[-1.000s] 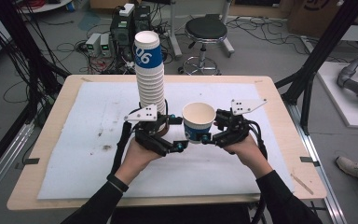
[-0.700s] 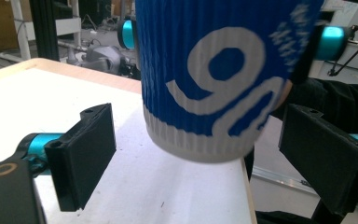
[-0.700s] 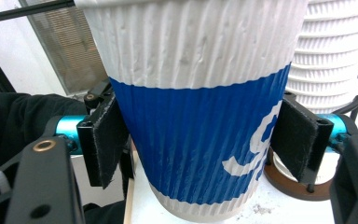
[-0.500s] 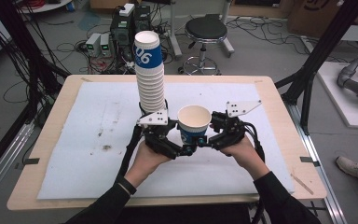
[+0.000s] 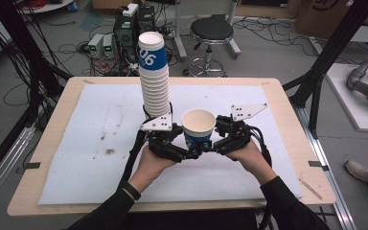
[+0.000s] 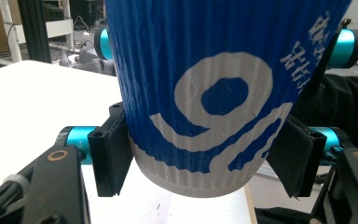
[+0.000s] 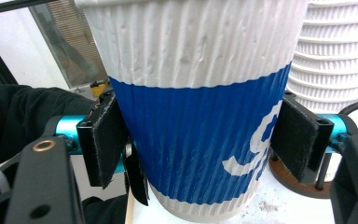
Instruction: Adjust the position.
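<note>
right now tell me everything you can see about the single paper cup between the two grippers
The paper cup is ribbed, white at the rim and base with a wide blue band carrying white print. It stands upright and open, looking empty, over the white mat beside the tall cup stack. The left gripper has just closed on its lower wall, and the right gripper clamps it from the other side.
</note>
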`<act>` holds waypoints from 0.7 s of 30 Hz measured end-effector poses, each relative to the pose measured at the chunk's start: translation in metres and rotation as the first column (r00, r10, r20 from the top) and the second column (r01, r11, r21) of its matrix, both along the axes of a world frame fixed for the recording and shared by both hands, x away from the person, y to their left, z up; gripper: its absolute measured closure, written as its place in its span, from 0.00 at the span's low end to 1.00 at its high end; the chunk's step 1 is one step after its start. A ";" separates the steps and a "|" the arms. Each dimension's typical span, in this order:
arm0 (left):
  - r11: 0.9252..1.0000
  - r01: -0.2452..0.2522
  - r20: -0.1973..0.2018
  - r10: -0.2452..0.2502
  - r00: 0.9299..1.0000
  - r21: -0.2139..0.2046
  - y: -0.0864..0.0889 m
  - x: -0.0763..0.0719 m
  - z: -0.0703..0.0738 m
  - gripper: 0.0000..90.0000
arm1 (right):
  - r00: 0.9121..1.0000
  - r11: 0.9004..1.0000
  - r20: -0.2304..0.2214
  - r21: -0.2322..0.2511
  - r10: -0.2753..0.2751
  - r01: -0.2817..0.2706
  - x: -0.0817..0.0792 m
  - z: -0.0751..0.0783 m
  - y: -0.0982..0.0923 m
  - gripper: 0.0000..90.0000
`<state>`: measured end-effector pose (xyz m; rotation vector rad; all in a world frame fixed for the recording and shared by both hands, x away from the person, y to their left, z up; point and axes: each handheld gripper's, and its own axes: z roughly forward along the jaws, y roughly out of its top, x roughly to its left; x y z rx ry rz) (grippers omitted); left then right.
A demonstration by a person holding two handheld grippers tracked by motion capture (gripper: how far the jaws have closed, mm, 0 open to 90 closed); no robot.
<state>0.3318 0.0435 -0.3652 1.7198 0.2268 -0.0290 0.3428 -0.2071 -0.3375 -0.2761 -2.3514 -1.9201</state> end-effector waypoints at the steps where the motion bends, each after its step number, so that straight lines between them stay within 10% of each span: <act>1: 1.000 0.003 0.000 -0.003 1.000 0.001 0.000 0.000 0.000 0.34 | 1.000 1.000 0.000 -0.003 0.002 -0.002 0.000 0.000 0.000 0.28; 21: 0.998 0.030 -0.005 -0.030 1.000 0.051 -0.007 0.000 -0.006 0.34 | 1.000 0.998 -0.005 0.058 -0.016 0.016 -0.003 0.010 -0.007 0.19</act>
